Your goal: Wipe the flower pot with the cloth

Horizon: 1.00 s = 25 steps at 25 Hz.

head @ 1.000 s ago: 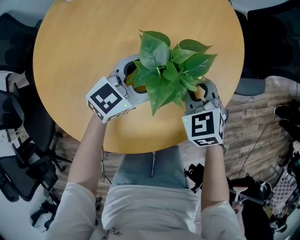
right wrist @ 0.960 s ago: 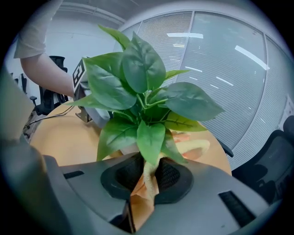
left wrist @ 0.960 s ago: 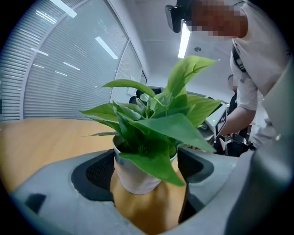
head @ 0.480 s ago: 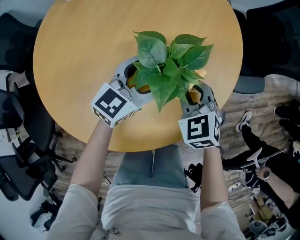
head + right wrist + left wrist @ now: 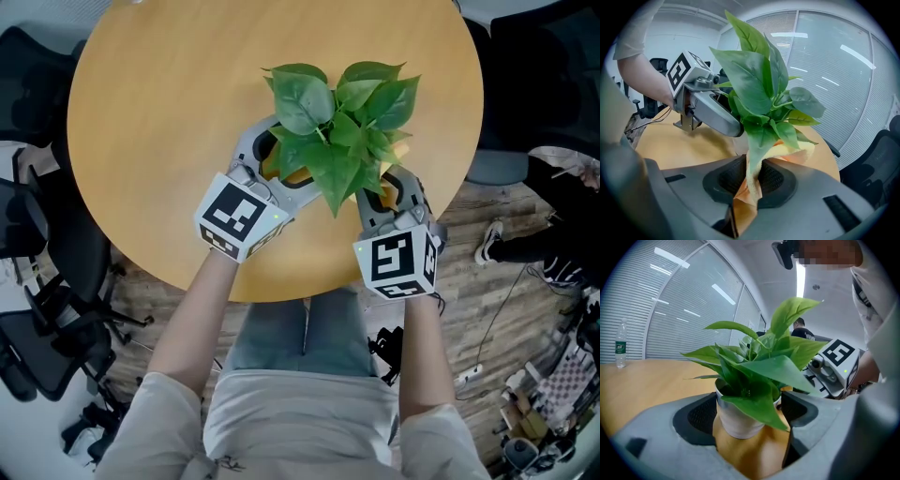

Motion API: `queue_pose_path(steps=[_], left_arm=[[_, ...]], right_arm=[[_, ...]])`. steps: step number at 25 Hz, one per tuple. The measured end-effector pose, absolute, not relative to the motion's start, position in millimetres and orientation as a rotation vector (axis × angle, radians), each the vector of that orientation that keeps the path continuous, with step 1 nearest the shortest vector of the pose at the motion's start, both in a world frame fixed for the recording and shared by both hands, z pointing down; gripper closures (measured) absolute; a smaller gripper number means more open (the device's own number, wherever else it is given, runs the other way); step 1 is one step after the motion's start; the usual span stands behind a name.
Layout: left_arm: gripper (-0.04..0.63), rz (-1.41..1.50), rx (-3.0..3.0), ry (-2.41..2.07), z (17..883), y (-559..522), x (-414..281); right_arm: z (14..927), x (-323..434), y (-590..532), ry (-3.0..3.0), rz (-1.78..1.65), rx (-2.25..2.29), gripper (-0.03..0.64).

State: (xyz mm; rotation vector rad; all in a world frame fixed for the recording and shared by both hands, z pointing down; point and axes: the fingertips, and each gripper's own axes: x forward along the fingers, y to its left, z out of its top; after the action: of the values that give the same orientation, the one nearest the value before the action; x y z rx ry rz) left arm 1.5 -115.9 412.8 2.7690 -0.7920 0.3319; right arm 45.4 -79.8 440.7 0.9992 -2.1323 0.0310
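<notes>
A leafy green plant (image 5: 337,122) stands in a small white flower pot (image 5: 736,420) near the front edge of the round wooden table (image 5: 169,94). From above, the leaves hide the pot. My left gripper (image 5: 291,155) reaches in from the left, and its jaws (image 5: 750,413) are shut on the pot's sides. My right gripper (image 5: 382,183) comes from the right, shut (image 5: 749,180) on a yellow-orange cloth (image 5: 797,152) that lies against the pot under the leaves. A corner of the cloth (image 5: 401,145) shows beside the foliage.
The table's front rim (image 5: 281,295) runs just behind both grippers. A water bottle (image 5: 619,345) stands far across the table. Black office chairs (image 5: 47,281) are at the left, another chair (image 5: 876,164) at the right. Cables and gear lie on the floor (image 5: 553,394).
The plant and pot have turned and shifted slightly left. My left gripper's cube has swung right and the right gripper has edged left. A person's legs seen at the right have moved off.
</notes>
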Motion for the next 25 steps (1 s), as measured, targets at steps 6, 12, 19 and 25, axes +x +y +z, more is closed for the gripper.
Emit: queue_pose_path(steps=[6,12,19,25], left_arm=[[0.161,0.340,2.731,-0.875,415,-115,1],[0.161,0.335,2.698,-0.958,415,-114,5],[0.162,0.337,2.647,-1.055,416,-110,11],[0.163,0.359,2.583,-1.163,416,-108,13]], right_arm=[[442,42,-77,-2.132,0.038,1.002,0.563],[442,43,-72,-2.140,0.054,1.010,0.563],[444,45,-67,-2.149,0.073,1.024,0.562],[444,47,-66,-2.148,0.091,1.041,0.563]])
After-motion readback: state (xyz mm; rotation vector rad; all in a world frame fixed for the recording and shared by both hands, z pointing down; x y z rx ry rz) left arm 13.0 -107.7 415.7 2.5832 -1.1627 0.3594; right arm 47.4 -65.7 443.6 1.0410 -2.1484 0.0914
